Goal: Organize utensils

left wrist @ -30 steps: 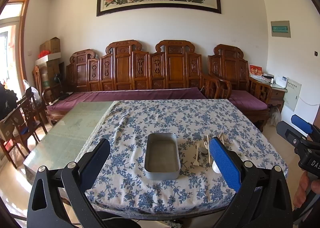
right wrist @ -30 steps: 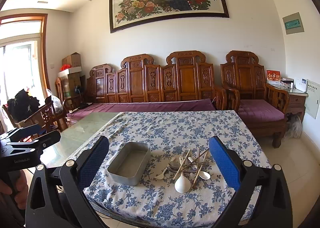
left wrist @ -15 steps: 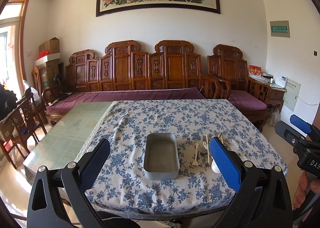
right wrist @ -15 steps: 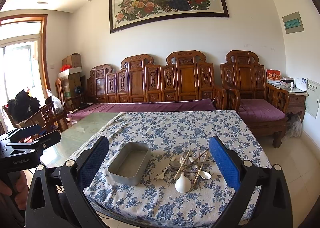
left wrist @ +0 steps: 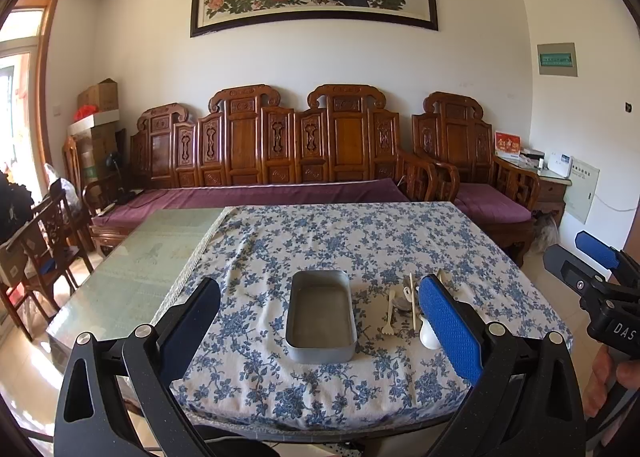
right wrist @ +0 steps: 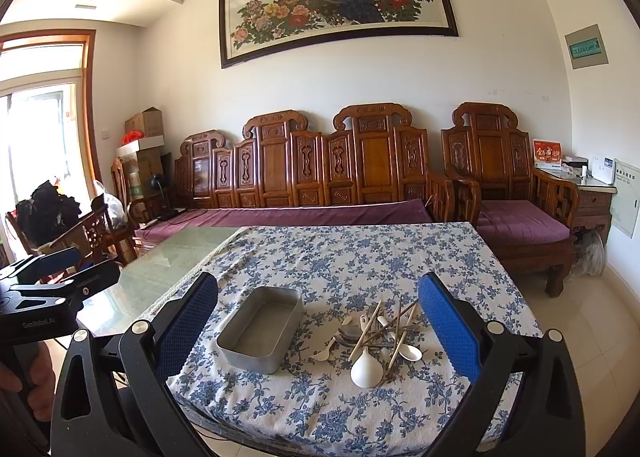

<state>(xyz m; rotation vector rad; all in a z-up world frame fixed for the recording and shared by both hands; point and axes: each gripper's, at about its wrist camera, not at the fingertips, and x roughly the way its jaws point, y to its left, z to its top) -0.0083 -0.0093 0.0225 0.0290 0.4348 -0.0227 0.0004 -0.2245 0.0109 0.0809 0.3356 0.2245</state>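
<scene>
A grey metal tray [left wrist: 321, 317] [right wrist: 261, 328] sits empty on the blue floral tablecloth near the table's front. To its right lies a pile of utensils [right wrist: 378, 333] [left wrist: 407, 307]: white spoons, a white ladle [right wrist: 365, 369], chopsticks and metal spoons. My left gripper [left wrist: 320, 331] is open and empty, held before the table's front edge, in line with the tray. My right gripper [right wrist: 318, 331] is open and empty, in front of the table, between tray and pile.
The floral cloth [left wrist: 340, 249] covers the right part of a glass-topped table [left wrist: 148, 257]. A carved wooden sofa [left wrist: 280, 153] with purple cushions stands behind it. Wooden chairs [left wrist: 36, 241] stand at the left. The other gripper shows at each view's edge [left wrist: 596, 285] [right wrist: 44, 289].
Both grippers have barely shifted; the view is almost the same. Nothing on the table has moved.
</scene>
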